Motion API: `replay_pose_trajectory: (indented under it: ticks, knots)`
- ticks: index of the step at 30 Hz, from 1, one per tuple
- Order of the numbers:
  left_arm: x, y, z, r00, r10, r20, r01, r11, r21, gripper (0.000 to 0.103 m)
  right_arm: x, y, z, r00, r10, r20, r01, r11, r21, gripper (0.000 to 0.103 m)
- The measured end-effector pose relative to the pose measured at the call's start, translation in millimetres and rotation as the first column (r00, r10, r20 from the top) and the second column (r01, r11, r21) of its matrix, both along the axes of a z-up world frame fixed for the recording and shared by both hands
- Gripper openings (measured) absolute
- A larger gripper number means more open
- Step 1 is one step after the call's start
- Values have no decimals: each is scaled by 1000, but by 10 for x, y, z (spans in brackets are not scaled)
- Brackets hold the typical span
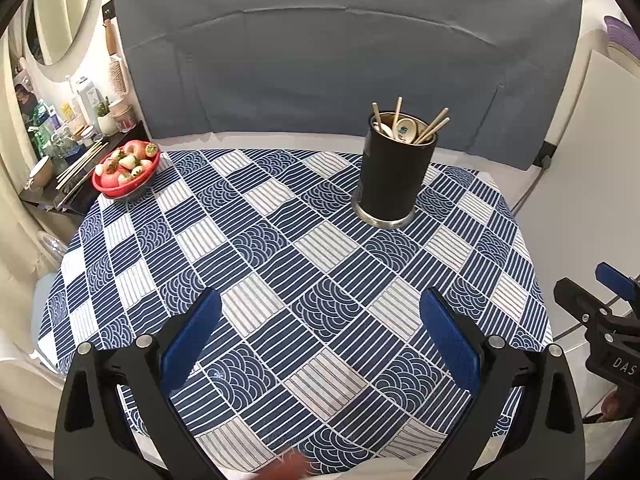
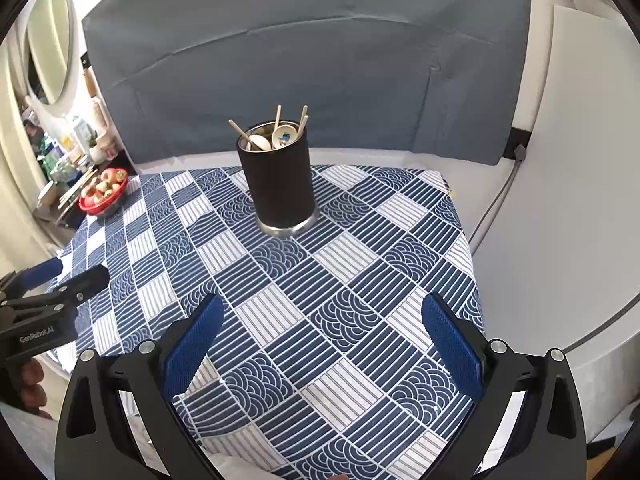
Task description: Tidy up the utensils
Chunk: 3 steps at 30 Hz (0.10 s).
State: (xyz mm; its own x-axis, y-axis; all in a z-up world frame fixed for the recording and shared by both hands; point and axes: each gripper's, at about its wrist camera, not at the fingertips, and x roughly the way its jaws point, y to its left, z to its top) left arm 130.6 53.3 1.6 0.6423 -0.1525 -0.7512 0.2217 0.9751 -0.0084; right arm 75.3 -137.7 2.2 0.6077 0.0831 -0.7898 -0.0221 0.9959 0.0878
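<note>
Currently both tools sit low over the near side of the table [image 1: 516,240], nothing between their pads. Left tool [image 1: 320,340]: blue pads spread wide apart, only the patterned blue-and-white tablecloth [image 1: 280,240] under the gap. Right tool [image 2: 324,344]: same, pads wide apart over bare cloth. Each tool shows at the edge of the other's view, and there too the fingers stand apart.

Black holder [image 1: 394,168] stands upright on the far side of the table, metal ring at its base, touching the cloth. From the left wrist view it sits to the right of centre; from the right wrist view it is near centre, slightly left. Well apart from both tools.

Inside the holder: several wooden chopsticks [image 1: 432,124], leaning out at different angles, tips above the rim. Also two pale spoons [image 2: 282,136], bowl ends up; one has a small blue print on it. Exact chopstick count is hard to tell.

Red bowl [image 1: 126,172] of fruit sits at the far left corner of the table, with what looks like apples and strawberries in it. Just beyond it, off the table, a dark shelf [image 1: 44,196] carries a loose bunch of wooden sticks [image 1: 80,164], a cup and assorted bottles. Grey-blue backdrop [image 1: 340,60] hangs behind the table. Round mirror [image 1: 60,8] upper left.
</note>
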Motion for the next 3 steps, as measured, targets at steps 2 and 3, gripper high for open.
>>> replay_pose_trajectory:
  ticks: [2,3]
  knots:
    - [6,3,-5,1000,2,-3,-2,1000,-2,97,1,3,1,1000,4,-1,-4,1000,3,95]
    - [5,3,-5,1000,2,-2,-2,1000,-1,97,0,6,1,1000,6,-2,-6,1000,3,95]
